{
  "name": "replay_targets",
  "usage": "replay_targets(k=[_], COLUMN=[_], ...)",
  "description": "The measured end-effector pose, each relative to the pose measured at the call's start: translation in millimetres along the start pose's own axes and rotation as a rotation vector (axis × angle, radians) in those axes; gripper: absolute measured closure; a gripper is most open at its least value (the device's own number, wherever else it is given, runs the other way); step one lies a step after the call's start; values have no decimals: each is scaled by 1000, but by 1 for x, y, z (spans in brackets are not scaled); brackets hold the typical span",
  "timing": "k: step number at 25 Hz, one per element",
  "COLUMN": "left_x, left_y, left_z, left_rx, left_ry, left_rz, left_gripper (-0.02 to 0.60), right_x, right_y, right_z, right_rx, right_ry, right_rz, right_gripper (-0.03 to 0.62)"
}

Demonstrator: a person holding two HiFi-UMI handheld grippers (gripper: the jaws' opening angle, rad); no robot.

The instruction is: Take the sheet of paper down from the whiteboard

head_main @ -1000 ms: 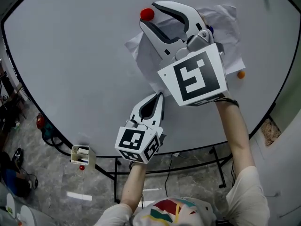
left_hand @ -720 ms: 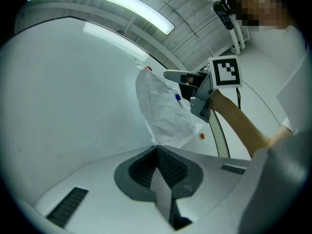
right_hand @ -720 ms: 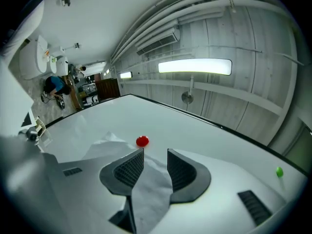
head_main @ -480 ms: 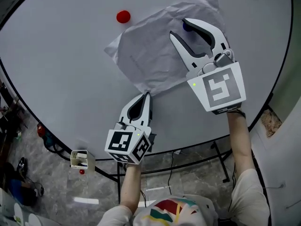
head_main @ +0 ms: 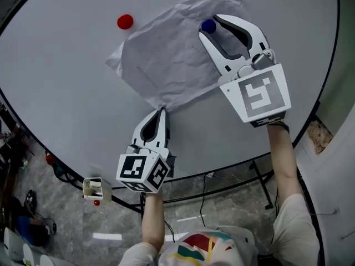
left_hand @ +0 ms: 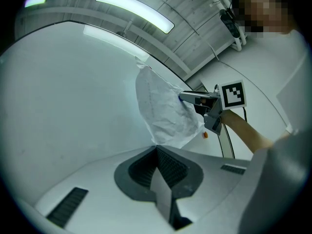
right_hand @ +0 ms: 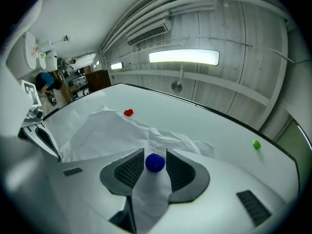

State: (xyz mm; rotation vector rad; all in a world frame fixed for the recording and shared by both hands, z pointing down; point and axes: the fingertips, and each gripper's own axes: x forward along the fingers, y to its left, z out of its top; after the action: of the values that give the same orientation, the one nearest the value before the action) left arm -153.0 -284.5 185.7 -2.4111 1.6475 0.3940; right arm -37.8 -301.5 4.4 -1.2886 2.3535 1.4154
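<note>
A crumpled white sheet of paper (head_main: 172,54) lies against the whiteboard (head_main: 66,82). My left gripper (head_main: 161,110) is shut on the sheet's lower corner, which runs into the closed jaw tips (left_hand: 157,147). A blue magnet (head_main: 208,25) sits on the sheet's upper right part. My right gripper (head_main: 209,24) stands open around it, one jaw on each side with thin gaps. In the right gripper view the blue magnet (right_hand: 155,163) is between the pads. A red magnet (head_main: 125,21) sits on the bare board just off the sheet's upper left.
A green magnet (right_hand: 256,144) is stuck further right on the board, and an orange one (left_hand: 205,135) sits below the sheet. The board's black rim (head_main: 33,123) curves round, with its stand and a small white holder (head_main: 94,185) underneath.
My right gripper has left the red magnet and moved right across the sheet to the blue magnet. The left gripper has kept its hold on the lower corner.
</note>
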Motion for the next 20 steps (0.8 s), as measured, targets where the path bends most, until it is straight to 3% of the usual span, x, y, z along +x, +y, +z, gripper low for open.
replay_targets(k=[11,20], left_x=[0,-1], left_y=[-1,4], left_z=[0,1], left_rx=[-3,-8], left_ry=[-8,-16], left_rz=[25,54], left_gripper=[537,537], right_x=[-5,-28], right_y=[-7,-34], right_z=[-11,-43], right_rx=[4,14], right_ry=[-6,57], right_rz=[-9,-49], right_gripper=[462,462])
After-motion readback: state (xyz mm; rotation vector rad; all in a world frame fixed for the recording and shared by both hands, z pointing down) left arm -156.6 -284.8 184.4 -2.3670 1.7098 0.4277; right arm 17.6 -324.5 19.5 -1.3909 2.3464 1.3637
